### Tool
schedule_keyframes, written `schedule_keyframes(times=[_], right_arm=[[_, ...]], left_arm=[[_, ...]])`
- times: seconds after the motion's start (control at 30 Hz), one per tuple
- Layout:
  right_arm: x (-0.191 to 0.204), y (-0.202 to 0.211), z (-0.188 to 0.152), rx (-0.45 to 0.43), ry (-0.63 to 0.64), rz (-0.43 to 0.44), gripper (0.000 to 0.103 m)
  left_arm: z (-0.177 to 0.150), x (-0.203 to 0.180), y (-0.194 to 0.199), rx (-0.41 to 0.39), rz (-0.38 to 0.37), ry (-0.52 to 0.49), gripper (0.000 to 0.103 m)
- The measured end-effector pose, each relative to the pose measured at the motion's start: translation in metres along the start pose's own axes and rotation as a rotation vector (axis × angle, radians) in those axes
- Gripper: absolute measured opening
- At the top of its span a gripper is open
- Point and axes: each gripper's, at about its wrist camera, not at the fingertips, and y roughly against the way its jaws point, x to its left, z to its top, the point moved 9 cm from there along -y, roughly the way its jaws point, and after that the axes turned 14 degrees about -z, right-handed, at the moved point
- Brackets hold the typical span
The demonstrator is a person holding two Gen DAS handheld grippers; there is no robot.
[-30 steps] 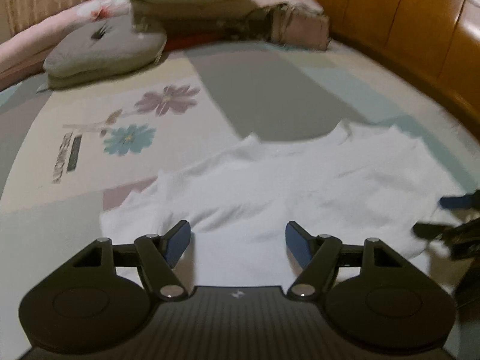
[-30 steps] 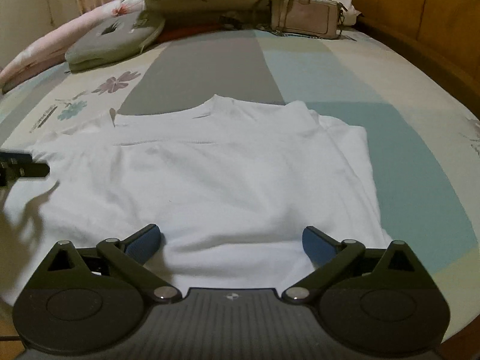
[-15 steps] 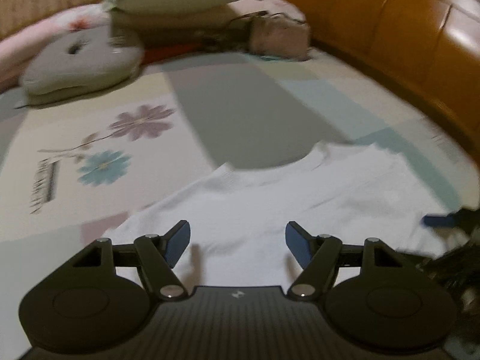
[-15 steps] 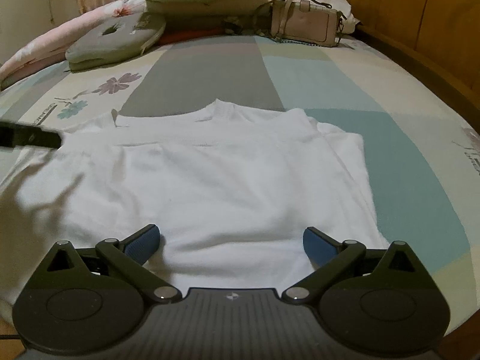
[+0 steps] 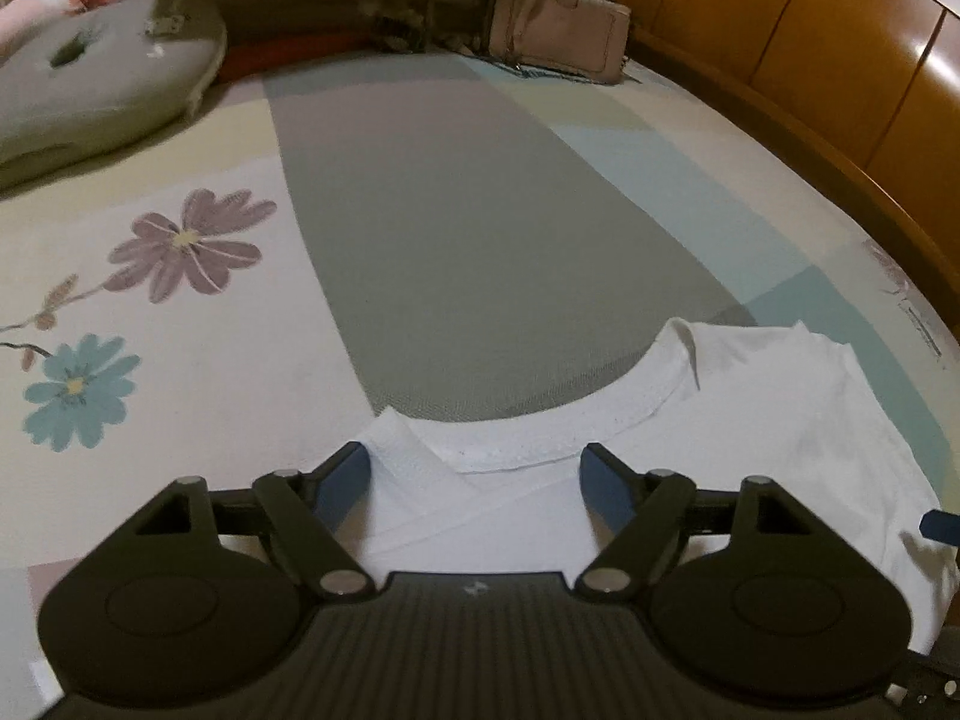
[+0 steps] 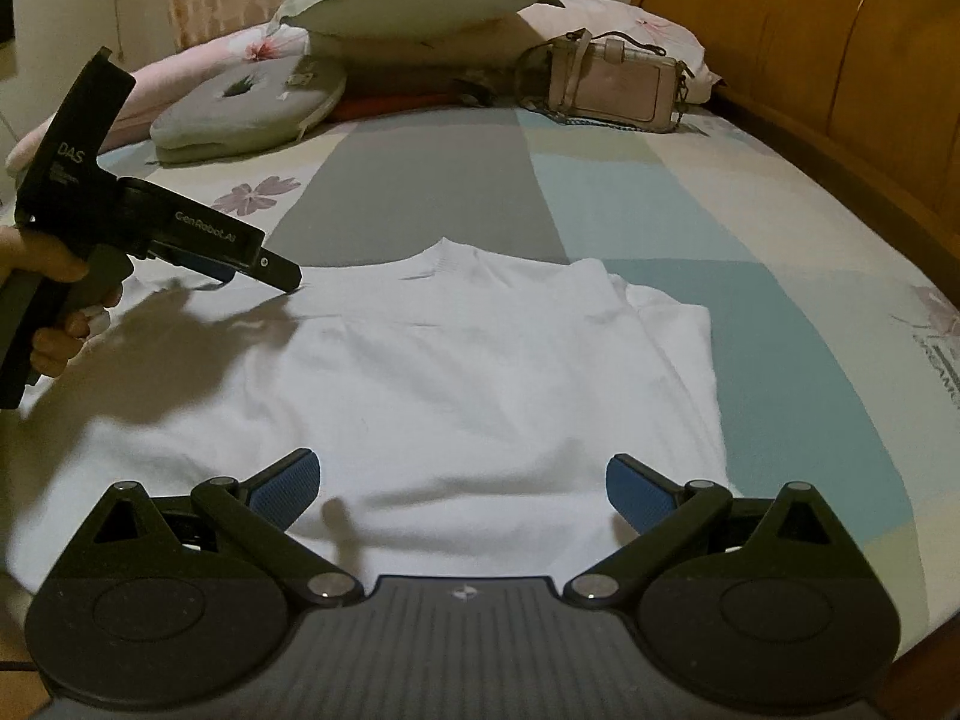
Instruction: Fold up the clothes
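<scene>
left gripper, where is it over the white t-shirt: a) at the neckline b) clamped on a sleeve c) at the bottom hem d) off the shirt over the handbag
a: the left gripper is open with the curved collar of the white t-shirt lying between its fingers, and the right wrist view shows it reaching toward the shirt's top edge.

We've got the left hand-held gripper (image 5: 474, 480) spread wide over the white t-shirt (image 5: 750, 420) collar (neckline sits right between the fingers), shirt flat on the bed (image 5: 468, 228), purse (image 5: 558, 30) up by the pillows.
</scene>
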Motion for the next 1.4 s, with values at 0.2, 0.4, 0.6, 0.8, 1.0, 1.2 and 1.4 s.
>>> schedule_keyframes(times=[0.2,0.4,0.6,0.8,1.0,1.2,1.4], right_arm=[[0.003,0.012,0.004,-0.024,-0.007,0.013,0.103],[0.011,0.034,0.006,-0.044,-0.026,0.040,0.103],[0.018,0.057,-0.002,-0.057,-0.017,0.048,0.103],[0.023,0.071,-0.007,-0.059,-0.026,0.055,0.103],[0.037,0.078,-0.013,-0.054,-0.008,0.068,0.103],[0.051,0.080,-0.020,-0.046,0.024,0.051,0.103],[0.061,0.069,-0.028,-0.006,0.034,0.047,0.103]], left_arm=[[-0.012,-0.012,0.041,-0.013,0.024,-0.034,0.077],[-0.054,-0.030,0.077,0.029,0.034,-0.095,0.079],[-0.095,-0.022,0.082,0.063,0.076,-0.089,0.079],[-0.103,-0.034,0.112,0.036,0.055,-0.099,0.080],[-0.136,-0.040,0.113,0.066,0.038,-0.082,0.085],[-0.153,-0.051,0.141,0.001,-0.041,-0.022,0.087],[-0.176,-0.045,0.138,0.056,-0.044,0.026,0.086]])
